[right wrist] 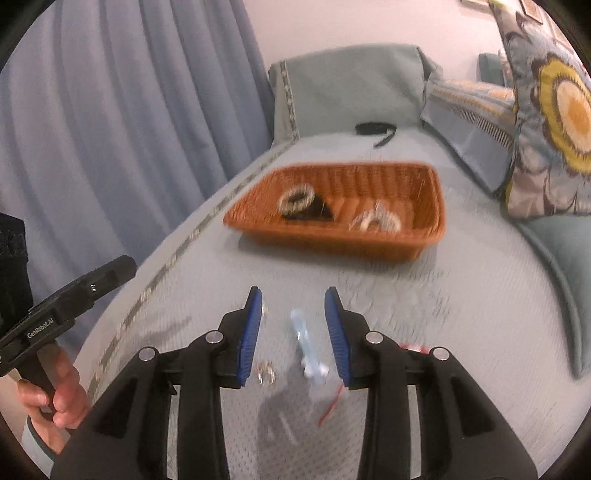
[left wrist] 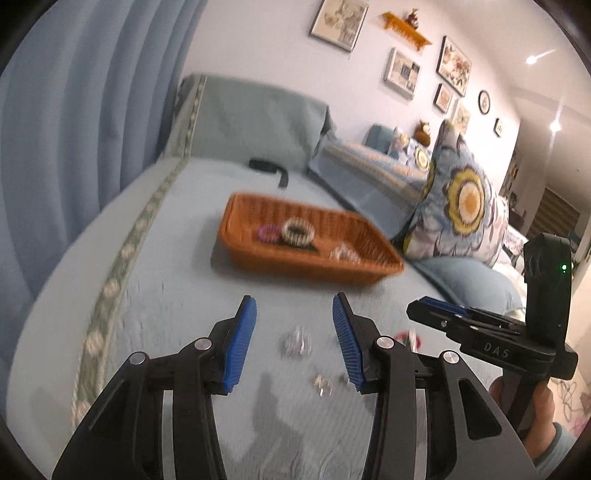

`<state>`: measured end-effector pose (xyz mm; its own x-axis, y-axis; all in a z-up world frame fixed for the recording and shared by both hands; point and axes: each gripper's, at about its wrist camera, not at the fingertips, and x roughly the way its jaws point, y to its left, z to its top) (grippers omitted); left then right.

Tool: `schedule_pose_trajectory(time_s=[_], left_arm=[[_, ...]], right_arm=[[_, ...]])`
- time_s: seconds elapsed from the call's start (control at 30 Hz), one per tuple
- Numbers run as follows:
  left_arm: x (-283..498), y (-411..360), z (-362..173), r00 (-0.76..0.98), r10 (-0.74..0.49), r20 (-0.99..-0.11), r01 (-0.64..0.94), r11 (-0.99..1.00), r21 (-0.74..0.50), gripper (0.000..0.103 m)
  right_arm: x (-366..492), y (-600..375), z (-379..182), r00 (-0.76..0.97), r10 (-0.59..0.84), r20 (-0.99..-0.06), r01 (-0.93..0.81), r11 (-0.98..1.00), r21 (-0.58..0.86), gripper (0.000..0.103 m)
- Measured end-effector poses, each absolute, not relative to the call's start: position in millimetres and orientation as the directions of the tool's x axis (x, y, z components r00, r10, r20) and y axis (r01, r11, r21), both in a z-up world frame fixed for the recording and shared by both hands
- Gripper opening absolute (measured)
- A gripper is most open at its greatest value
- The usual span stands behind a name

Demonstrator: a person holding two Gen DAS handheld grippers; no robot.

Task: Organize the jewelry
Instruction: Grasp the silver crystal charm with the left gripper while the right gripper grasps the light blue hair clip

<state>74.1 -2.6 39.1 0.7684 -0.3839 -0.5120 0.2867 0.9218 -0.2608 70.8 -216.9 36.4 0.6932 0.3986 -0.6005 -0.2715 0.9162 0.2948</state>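
Both tools, left tool (left wrist: 294,304) and right tool (right wrist: 293,295), gape empty above blurred, perhaps silver trinkets (left wrist: 295,341).

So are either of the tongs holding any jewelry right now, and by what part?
Nothing is held. Both the left tongs and right tongs stand open and empty over loose pieces on the bed.

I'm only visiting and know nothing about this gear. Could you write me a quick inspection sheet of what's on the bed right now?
Surface: pale blue bedspread.
Job's things: wicker basket holding bracelets; loose small jewelry and a clear clip lying on the cover.
Clutter: black strap behind the basket.
Grippers: left gripper and right gripper both open, empty.
Cables: nothing seen on the bed.
Surroundings: curtain, floral cushion, framed pictures.
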Motion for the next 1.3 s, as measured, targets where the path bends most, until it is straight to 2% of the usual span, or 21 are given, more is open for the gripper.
schedule_pose_trajectory(time_s=[0.53,0.8,1.1,1.3], left_arm=[[88,1,-28,0.680,-0.387,-0.623,0.248,0.921,-0.301,0.041],[105,-6,-26,0.656,-0.401,-0.639,0.266,0.916,-0.301,0.041],[148,-32,-36,0.566,-0.428,-0.705,0.315,0.902,-0.294,0.041],[162,-47,-43,0.545,-0.402,-0.735,0.318,0.911,-0.263,0.036]], right_arm=[[85,-205,-14,0.603,0.418,-0.679,-0.280,0.908,0.311,0.032],[108,-190,-18,0.588,0.351,-0.728,-0.283,0.933,0.221,0.032],[119,-184,-26,0.580,0.322,-0.748,-0.275,0.942,0.192,0.032],[125,-177,-27,0.582,0.300,-0.756,-0.274,0.947,0.165,0.029]])
